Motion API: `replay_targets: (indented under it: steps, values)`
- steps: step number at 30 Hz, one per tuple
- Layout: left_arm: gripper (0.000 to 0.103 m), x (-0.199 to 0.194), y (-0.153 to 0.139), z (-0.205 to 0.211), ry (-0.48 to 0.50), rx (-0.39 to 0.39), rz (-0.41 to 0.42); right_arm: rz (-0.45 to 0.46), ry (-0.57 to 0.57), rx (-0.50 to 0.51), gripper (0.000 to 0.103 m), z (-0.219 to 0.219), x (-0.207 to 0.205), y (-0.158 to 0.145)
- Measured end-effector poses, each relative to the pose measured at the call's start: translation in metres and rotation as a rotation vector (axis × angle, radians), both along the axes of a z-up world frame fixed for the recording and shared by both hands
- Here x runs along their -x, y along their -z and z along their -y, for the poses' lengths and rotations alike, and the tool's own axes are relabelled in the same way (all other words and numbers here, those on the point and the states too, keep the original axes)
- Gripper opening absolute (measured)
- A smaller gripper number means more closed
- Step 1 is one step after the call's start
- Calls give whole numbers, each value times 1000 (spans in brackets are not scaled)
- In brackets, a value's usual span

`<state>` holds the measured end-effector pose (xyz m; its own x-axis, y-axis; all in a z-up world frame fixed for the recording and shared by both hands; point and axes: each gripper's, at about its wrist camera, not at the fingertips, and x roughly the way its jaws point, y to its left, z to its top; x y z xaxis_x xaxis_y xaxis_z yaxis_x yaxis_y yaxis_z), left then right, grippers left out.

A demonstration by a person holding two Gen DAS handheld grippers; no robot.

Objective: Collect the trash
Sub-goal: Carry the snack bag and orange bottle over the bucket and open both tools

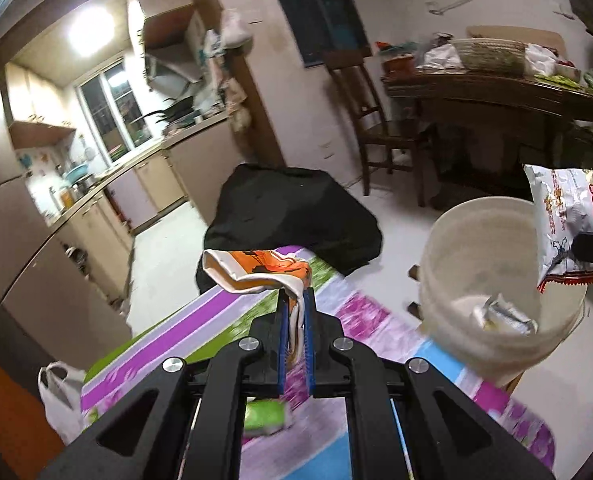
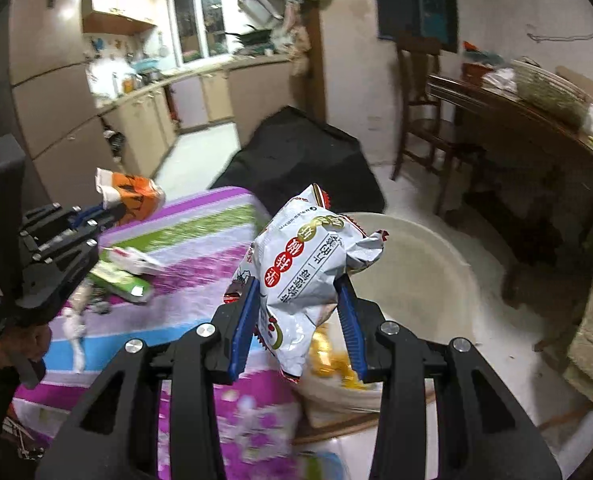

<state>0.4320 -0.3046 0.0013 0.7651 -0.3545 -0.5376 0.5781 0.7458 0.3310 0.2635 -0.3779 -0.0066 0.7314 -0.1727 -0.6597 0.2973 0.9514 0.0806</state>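
Snack bag point(image 2: 304, 276), red-circled Chinese print

Both tools are black with blue pads: the left tool point(image 1: 296, 300) pinches an orange-and-white wrapper point(image 1: 256, 272), the right tool point(image 2: 300, 300) a silvery-white bag point(image 2: 308, 272) with red discs and red crimped edges. The surface point(image 1: 216, 320) wears purple, green, blue and pink floral stripes. The bucket point(image 1: 448, 248) is cream.
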Motion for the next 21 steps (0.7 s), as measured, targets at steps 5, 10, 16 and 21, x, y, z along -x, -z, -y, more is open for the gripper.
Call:
replay_targets:
  steps: [5, 10, 16, 21]
  values:
    - [7, -1, 3, 58, 57, -17, 0, -90, 85, 11, 37, 44, 1, 7]
    - [7, -9, 14, 116, 139, -24, -51, -181, 144, 15, 37, 85, 2, 14]
    - [7, -36, 27, 176, 336, -34, -273, -260, 168, 2, 37, 114, -9, 22]
    - [7, -48, 36, 205, 432, -52, -344, -302, 135, 32, 37, 112, -21, 29]
